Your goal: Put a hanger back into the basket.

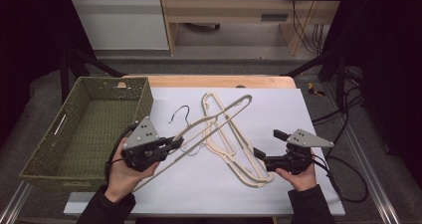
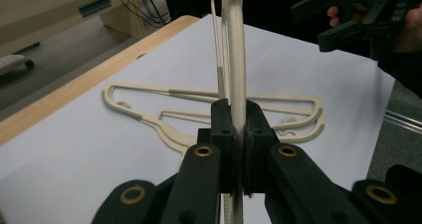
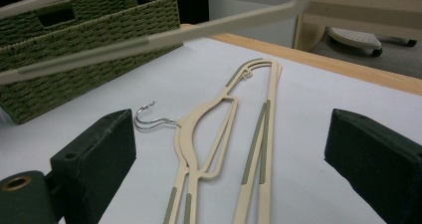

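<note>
My left gripper (image 1: 175, 143) is clamped tight on the bar of a cream hanger (image 1: 219, 115), which I hold tilted above the white sheet (image 1: 298, 109); in the left gripper view that hanger (image 2: 236, 59) runs straight up out of the pinch of my jaws. My right gripper (image 1: 266, 149) stands released with nothing between its jaws; it sits near the right edge of the sheet, just beside the hangers on the table (image 1: 234, 154). Those lie flat in a small stack — cream with grey strips, one metal hook (image 3: 147, 117) pointing towards the basket. The held hanger crosses over them, so its long bar (image 3: 149, 40) cuts across the right gripper view between me and the green woven basket (image 1: 64, 149). That basket stands at the left of the table, touching the sheet's edge — close beside my left hand (image 1: 122, 176). Beyond the table are a wooden desk frame (image 1: 234, 10) and loose cables (image 1: 311, 32) on the floor.
</note>
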